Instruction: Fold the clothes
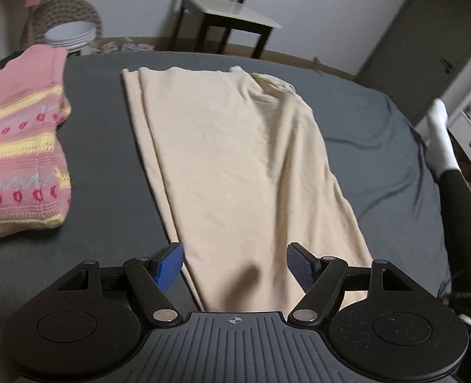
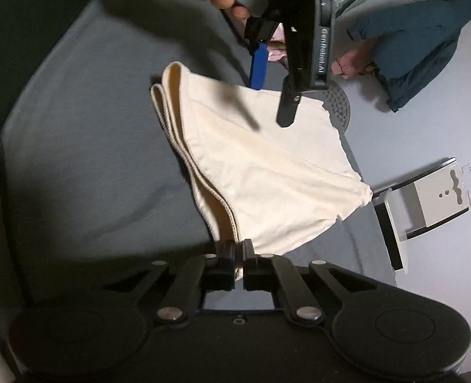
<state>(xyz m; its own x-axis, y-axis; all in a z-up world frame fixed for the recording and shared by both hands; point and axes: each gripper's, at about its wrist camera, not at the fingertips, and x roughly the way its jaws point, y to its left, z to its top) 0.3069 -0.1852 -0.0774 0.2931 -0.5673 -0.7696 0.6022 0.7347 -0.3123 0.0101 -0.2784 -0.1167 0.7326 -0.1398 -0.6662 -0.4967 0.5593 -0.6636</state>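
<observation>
Two claws, mine both. My right claw (image 2: 239, 257) is pinched tight on the hemmed edge of the cream garment (image 2: 267, 172), lifting that end above the grey bed (image 2: 85, 146). My left claw (image 1: 235, 265) hangs wide apart over the near end of the same cloth (image 1: 235, 159), which lies long and flat on the bed (image 1: 107, 159). A pink patterned sweater (image 1: 18, 146) sits folded to the left, apart from it.
</observation>
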